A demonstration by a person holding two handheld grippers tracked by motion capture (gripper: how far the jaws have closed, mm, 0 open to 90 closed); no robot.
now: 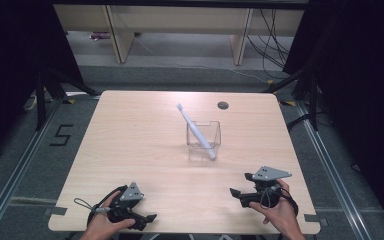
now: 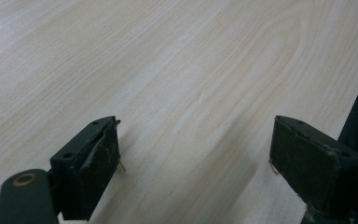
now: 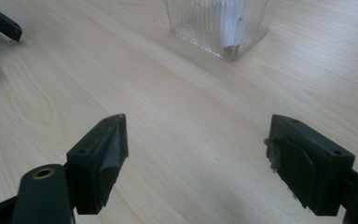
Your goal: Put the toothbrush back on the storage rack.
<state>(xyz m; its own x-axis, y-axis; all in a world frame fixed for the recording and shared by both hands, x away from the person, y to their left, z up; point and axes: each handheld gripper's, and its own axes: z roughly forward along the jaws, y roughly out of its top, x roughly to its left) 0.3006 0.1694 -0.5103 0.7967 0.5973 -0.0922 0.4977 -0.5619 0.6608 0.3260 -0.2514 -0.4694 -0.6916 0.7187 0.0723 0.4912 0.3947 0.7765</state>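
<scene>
A clear ribbed plastic cup (image 1: 203, 140) stands near the middle of the wooden table (image 1: 140, 145), and a white toothbrush (image 1: 196, 131) leans in it with its head up and to the far left. My left gripper (image 1: 147, 220) rests at the table's front left, held by a hand, jaws wide apart over bare wood (image 2: 196, 140). My right gripper (image 1: 235, 194) sits at the front right, open, nothing between its fingers (image 3: 196, 154). The cup's base (image 3: 221, 23) shows ahead of it in the right gripper view.
A dark round grommet hole (image 1: 223, 105) lies near the table's far edge. Black jaw tip of the left gripper (image 3: 2, 23) shows at the upper left of the right gripper view. Wooden furniture legs and cables stand on the floor beyond the table.
</scene>
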